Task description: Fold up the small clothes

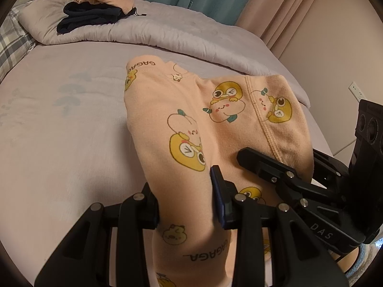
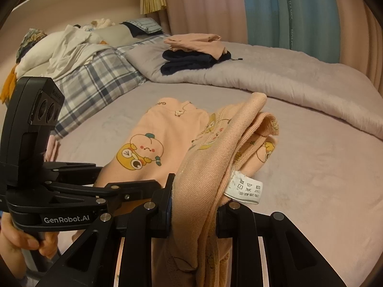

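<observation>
bottom of the peach pajama pants (image 1: 167,129) runs out of view - both the left gripper (image 1: 185,205) and right gripper (image 2: 194,211) are clamped on them above the bed (image 1: 59,143).

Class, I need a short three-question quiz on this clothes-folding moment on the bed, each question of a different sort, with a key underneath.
1. True or false: both the left gripper and the right gripper have their jaws closed on the peach cartoon-print garment.
2. Multiple choice: what lies on top of the dark folded clothes on the quilt? A) a plaid pillow B) a folded peach garment C) a white towel
3. Fill in: the white care label shows in the ____ wrist view.

Key: 1 true; 2 B; 3 right
</observation>
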Action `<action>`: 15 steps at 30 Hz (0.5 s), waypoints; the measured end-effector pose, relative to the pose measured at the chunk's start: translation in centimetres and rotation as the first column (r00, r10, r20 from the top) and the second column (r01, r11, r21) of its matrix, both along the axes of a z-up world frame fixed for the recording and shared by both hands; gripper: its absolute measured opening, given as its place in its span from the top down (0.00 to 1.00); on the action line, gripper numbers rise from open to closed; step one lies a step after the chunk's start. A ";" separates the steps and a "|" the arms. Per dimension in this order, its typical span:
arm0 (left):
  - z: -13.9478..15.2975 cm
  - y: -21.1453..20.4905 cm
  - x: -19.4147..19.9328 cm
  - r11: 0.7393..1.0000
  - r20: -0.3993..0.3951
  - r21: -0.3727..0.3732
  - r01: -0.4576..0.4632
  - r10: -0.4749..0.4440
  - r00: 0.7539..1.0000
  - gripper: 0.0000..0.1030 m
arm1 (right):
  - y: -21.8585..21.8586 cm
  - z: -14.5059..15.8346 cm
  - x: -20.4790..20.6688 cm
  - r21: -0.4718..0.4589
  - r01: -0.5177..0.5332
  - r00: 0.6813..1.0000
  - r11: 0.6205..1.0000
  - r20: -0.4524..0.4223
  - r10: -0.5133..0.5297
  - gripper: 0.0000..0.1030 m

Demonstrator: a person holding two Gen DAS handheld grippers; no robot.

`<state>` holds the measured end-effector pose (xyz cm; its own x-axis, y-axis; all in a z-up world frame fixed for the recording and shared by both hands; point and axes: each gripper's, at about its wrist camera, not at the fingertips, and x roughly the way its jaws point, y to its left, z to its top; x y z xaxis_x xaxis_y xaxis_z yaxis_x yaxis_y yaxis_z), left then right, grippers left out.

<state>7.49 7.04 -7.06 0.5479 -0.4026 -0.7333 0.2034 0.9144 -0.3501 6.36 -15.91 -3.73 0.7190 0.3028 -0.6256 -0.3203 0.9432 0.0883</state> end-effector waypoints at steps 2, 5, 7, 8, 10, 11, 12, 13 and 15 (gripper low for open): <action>-0.1 0.1 0.2 1.000 0.002 -0.004 -0.002 0.002 1.000 0.66 | -0.1 -0.1 0.1 0.012 0.003 1.000 1.000 -0.004 -0.003 0.74; -0.3 0.3 0.4 1.000 0.003 -0.013 -0.004 0.004 1.000 0.66 | -0.3 -0.3 0.4 0.032 0.005 1.000 0.999 -0.011 -0.005 0.74; -0.5 0.5 0.6 1.000 0.001 -0.019 -0.006 0.006 1.000 0.66 | -0.4 -0.4 0.6 0.042 0.005 1.000 0.999 -0.017 -0.004 0.74; -0.6 0.5 0.7 1.000 -0.001 -0.022 -0.007 0.006 1.000 0.66 | -0.5 -0.5 0.7 0.047 0.006 1.000 0.999 -0.020 -0.005 0.74; -0.7 0.6 0.9 1.000 -0.003 -0.027 -0.007 0.007 1.000 0.66 | -0.5 -0.6 0.8 0.049 0.009 1.000 0.999 -0.024 -0.007 0.74; -0.8 0.7 1.1 1.000 -0.004 -0.028 -0.007 0.007 1.000 0.66 | -0.5 -0.6 0.9 0.051 0.010 1.000 0.999 -0.025 -0.009 0.74; -0.9 0.7 1.2 1.000 -0.005 -0.029 -0.007 0.007 1.000 0.66 | -0.5 -0.7 1.0 0.051 0.011 1.000 0.999 -0.026 -0.009 0.74; -1.0 0.8 1.4 1.000 -0.006 -0.030 -0.007 0.006 1.000 0.66 | -0.5 -0.7 1.0 0.052 0.011 1.000 0.999 -0.028 -0.010 0.74; -1.1 0.8 1.6 1.000 -0.008 -0.030 -0.007 0.007 1.000 0.66 | -0.5 -0.7 1.2 0.052 0.013 0.999 0.999 -0.031 -0.012 0.74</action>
